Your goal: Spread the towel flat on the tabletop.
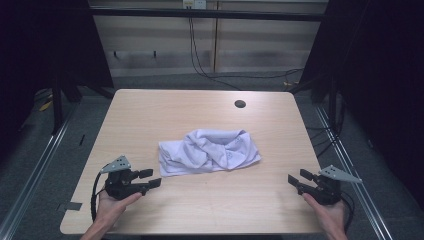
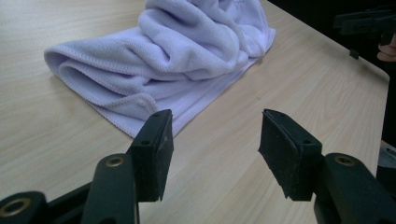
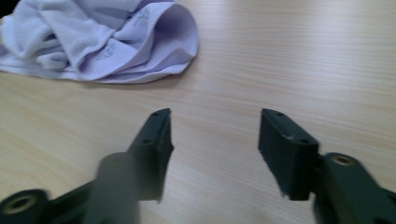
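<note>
Cloth: a pale lilac towel [image 1: 209, 151] lies crumpled and loosely folded at the centre of the high view, on the wooden bench [image 1: 150, 115]; its stitched hem runs along the lower left edge.
Left claw: your left claw [image 1: 150, 178] sits at the lower left of the high view, jaws apart with nothing between them, pointing toward the towel's near left corner and just short of it.
Left claw, own view: the towel [image 2: 163, 60] fills the upper centre; its thin bottom layer reaches down to just beside the left-hand jaw, not touching.
Right claw: your right claw [image 1: 299, 180] rests at the lower right of the high view, jaws likewise apart and empty, well clear of the towel's right end.
Right claw, own view: the towel [image 3: 98, 39] lies in the upper left; bare bench [image 3: 289, 70] fills the rest.
Step in hand: judged as the approach, before any grasp; the towel appears untouched by either claw.
Next move: you would likely bring each claw to a corner or hem, low to the bench, and close on a single layer.
Caution: the bunched folds may lead you to pinch several layers at once.
</note>
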`<state>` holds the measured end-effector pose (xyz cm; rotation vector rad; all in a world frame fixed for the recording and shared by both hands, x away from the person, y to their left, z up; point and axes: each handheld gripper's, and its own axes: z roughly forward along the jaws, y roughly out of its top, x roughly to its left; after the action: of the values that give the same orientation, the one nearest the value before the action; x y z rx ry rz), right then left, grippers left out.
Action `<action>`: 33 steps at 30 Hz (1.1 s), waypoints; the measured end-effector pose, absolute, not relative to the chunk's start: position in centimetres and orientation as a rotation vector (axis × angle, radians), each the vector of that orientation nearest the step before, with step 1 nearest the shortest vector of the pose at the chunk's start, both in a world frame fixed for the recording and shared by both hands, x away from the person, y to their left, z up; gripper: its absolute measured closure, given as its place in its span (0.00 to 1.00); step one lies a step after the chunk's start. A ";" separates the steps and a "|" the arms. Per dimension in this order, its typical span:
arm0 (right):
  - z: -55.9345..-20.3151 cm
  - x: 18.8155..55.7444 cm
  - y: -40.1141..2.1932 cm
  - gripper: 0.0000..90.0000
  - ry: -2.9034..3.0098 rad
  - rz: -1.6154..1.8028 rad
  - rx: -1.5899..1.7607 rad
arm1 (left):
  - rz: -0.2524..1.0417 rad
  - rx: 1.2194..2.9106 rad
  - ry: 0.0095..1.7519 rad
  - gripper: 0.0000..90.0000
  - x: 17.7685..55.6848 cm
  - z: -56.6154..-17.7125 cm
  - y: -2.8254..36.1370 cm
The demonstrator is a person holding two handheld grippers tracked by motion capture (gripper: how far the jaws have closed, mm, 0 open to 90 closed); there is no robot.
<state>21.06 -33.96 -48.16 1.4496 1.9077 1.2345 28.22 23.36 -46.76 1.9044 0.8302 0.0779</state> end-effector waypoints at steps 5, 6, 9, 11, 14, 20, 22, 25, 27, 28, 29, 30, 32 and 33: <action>-48.0 20.8 -33.8 0.51 1.966 1.239 1.417 | 0.121 1.912 0.842 0.48 30.2 -46.0 22.1; -47.9 20.7 -33.8 0.51 1.974 1.215 1.404 | 0.134 1.928 0.834 0.48 30.8 -45.7 21.6; -48.0 20.7 -33.6 0.48 2.007 1.214 1.420 | 0.129 1.927 0.824 0.46 32.9 -45.3 20.2; -48.2 20.7 -33.5 0.46 2.040 1.257 1.417 | 0.137 1.939 0.804 0.48 34.2 -45.3 19.1; -48.1 20.4 -33.0 0.45 2.073 1.261 1.411 | 0.136 1.938 0.800 0.48 36.1 -46.0 17.8; -48.3 20.3 -32.8 0.42 2.123 1.239 1.417 | 0.093 2.069 0.790 0.47 38.7 -49.1 16.2; -48.3 20.2 -32.8 0.42 2.131 1.239 1.414 | 0.098 2.122 0.762 0.50 38.7 -50.3 15.8; -48.2 20.1 -32.7 0.42 2.133 1.234 1.414 | 0.104 2.115 0.774 0.70 38.7 -50.2 16.1; -48.3 20.1 -32.4 0.42 2.155 1.217 1.409 | 0.095 2.117 0.756 0.76 38.3 -50.4 16.4; -48.4 20.1 -32.3 0.42 2.163 1.210 1.408 | 0.093 2.135 0.745 0.77 38.0 -50.3 16.3; -48.4 20.1 -32.3 0.42 2.166 1.209 1.405 | 0.093 2.135 0.745 0.78 38.0 -50.3 16.3; -48.4 20.0 -32.2 0.42 2.167 1.207 1.403 | 0.087 2.150 0.720 0.79 37.1 -50.2 16.2; -48.4 20.0 -32.0 0.42 2.173 1.201 1.399 | 0.067 2.153 0.710 0.80 35.9 -50.1 16.2; -48.4 20.0 -32.0 0.42 2.173 1.201 1.399 | 0.067 2.153 0.710 0.80 35.9 -50.1 16.2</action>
<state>19.97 -32.03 -48.35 1.3989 2.1732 1.2006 35.92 16.21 -50.13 2.1529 0.7098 0.0669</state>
